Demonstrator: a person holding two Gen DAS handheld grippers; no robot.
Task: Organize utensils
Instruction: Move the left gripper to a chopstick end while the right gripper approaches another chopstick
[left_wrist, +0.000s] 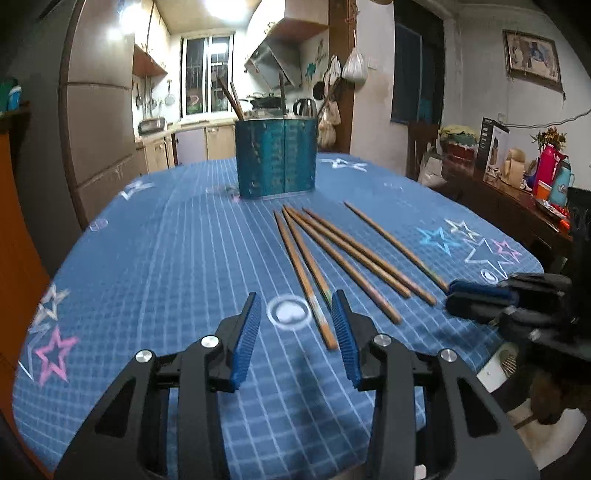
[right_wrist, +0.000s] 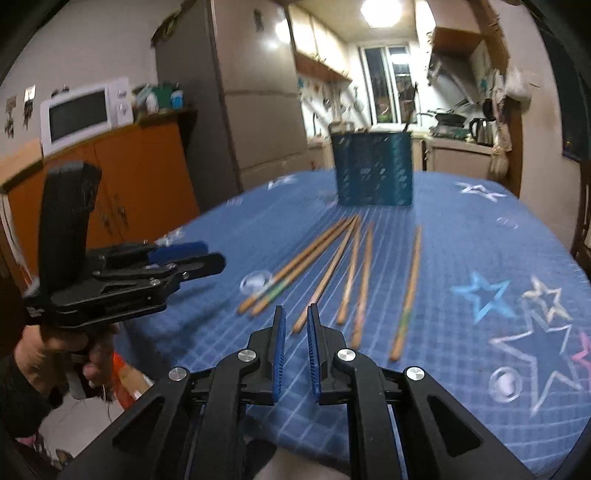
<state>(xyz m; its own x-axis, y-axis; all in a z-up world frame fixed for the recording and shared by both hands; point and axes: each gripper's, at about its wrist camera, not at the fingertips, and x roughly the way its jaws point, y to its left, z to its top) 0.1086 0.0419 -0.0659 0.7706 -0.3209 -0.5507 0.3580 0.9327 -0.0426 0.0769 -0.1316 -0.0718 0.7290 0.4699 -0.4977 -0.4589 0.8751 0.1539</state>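
Bench (left_wrist: 155, 258): covered with a blue grid-and-star cloth.
Chopsticks (left_wrist: 347, 258): six wooden, loose, fanned flat on the cloth, thin ends toward the holder.
Holder (left_wrist: 276, 157): teal container, upright, just behind the chopsticks; a few utensil handles stand in it.
Left tool (left_wrist: 295, 321): jaws partly apart, nothing gripped; thick ends of two chopsticks lie on the cloth between the pads.
Right tool (right_wrist: 295, 332): jaws narrowly apart, empty, hovering at the near chopstick ends.
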